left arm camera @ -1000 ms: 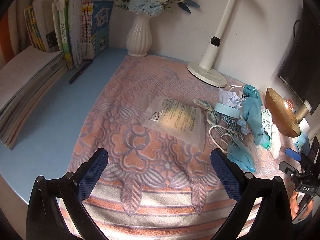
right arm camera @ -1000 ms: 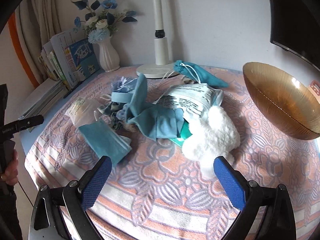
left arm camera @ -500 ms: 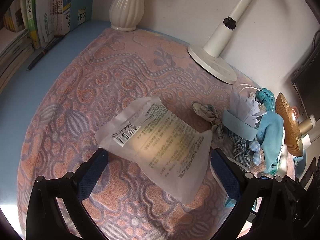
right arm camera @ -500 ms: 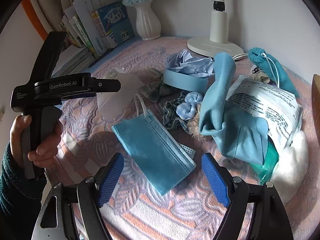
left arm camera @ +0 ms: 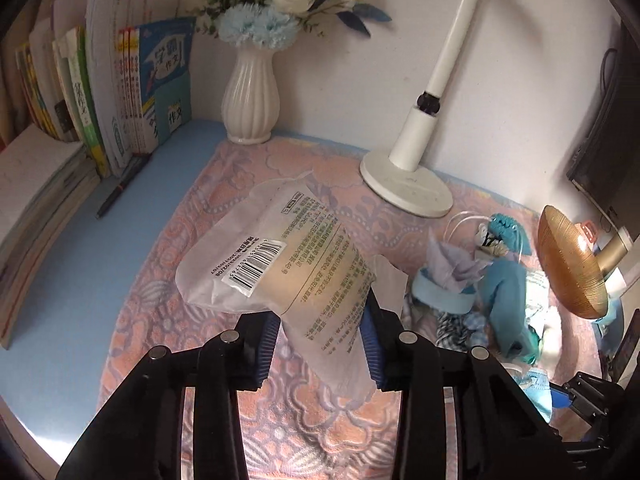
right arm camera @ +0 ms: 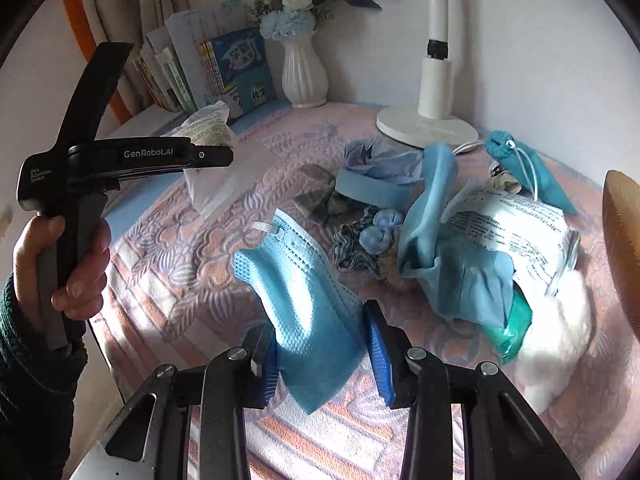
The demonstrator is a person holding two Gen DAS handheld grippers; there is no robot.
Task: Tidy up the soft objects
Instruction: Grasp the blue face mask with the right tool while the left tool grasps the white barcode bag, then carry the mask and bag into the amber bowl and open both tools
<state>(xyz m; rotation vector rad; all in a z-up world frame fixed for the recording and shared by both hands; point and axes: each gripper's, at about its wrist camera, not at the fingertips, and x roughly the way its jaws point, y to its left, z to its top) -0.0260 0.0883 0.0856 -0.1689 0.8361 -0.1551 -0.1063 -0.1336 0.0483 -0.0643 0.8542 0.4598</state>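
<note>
A clear plastic packet (left arm camera: pixel 280 256) with a barcode label hangs tilted above the pink patterned towel (left arm camera: pixel 160 320). My left gripper (left arm camera: pixel 320 320) is closing its jaws, and its blue pads press the packet's lower end. A blue face mask (right arm camera: pixel 296 280) is raised off the towel, and my right gripper (right arm camera: pixel 320 320) is shut on its lower part. In the right wrist view a hand (right arm camera: pixel 68 264) holds the left gripper (right arm camera: pixel 216 156) at the left, with the packet (right arm camera: pixel 208 128) at its tip. A pile of soft things (right arm camera: pixel 432 208) lies to the right of the mask.
The pile holds a blue cloth, a printed bag (right arm camera: pixel 512 224), a white fluffy item (right arm camera: pixel 560 320), a teal drawstring pouch (right arm camera: pixel 536 172) and a scrunchie (right arm camera: pixel 360 244). A golden bowl (left arm camera: pixel 568 268) stands at the right. At the back stand a lamp base (left arm camera: pixel 404 188), a vase (left arm camera: pixel 250 100) and books (left arm camera: pixel 120 92).
Both grippers went from wide open to closed. The left moved in over the packet and raised it. The right swung left to the face mask and lifted it.
</note>
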